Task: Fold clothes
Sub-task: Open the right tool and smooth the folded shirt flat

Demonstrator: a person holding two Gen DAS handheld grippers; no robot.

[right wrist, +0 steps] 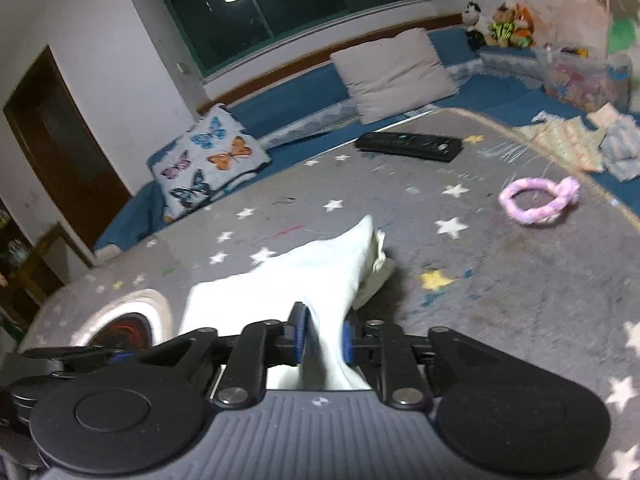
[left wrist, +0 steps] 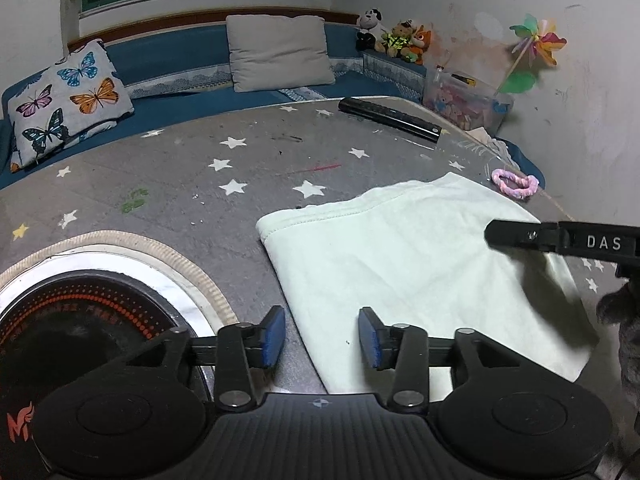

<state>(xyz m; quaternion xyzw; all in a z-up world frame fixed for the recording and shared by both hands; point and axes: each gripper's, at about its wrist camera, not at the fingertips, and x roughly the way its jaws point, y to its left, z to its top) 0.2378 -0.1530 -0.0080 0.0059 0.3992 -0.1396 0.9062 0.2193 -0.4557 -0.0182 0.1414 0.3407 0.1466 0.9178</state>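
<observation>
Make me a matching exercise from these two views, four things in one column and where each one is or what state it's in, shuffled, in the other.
Column one:
1. left tongs
2. right tongs
3. black remote
4. pink braided ring

Column two:
A. lying at the table's far edge, near the grey pillow
B. open, nothing between the pads
C. lying on the starred cover, right of the pale garment
D. pale garment between the pads

Pairs: 1-B, 2-D, 3-A, 4-C

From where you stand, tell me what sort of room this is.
Most likely a child's bedroom or playroom at home. A star-patterned grey mat covers the floor, stuffed toys sit in the corner on blue padded seating under a window, and a clear bin of small toys stands beside a paper pinwheel.
</observation>
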